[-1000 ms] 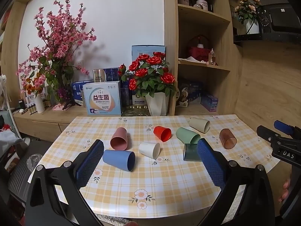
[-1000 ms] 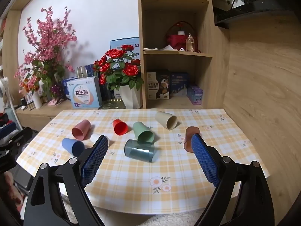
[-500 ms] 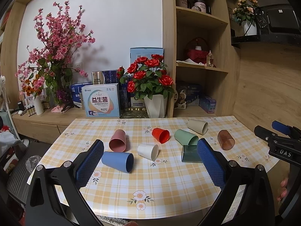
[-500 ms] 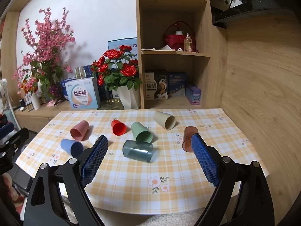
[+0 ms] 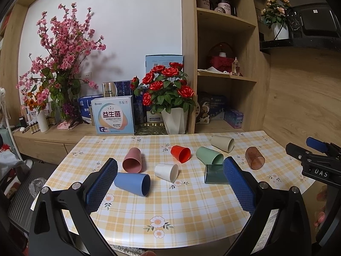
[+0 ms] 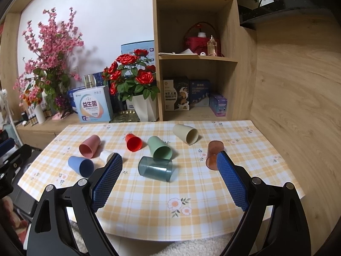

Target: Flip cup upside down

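Several cups lie on their sides on the checked table: blue, pink, white, red, light green, dark teal, beige and brown. My left gripper is open and empty, above the table's near edge. My right gripper is open and empty, with the dark teal cup ahead between its fingers. The brown cup lies just beyond its right fingertip.
A pot of red roses, boxes and pink blossom branches stand on the sideboard behind the table. Wooden shelves rise at the back right. A wooden wall runs along the right.
Both views have shifted slightly; the cups sit a little lower and nearer in frame. No cup has moved and both grippers stay open.
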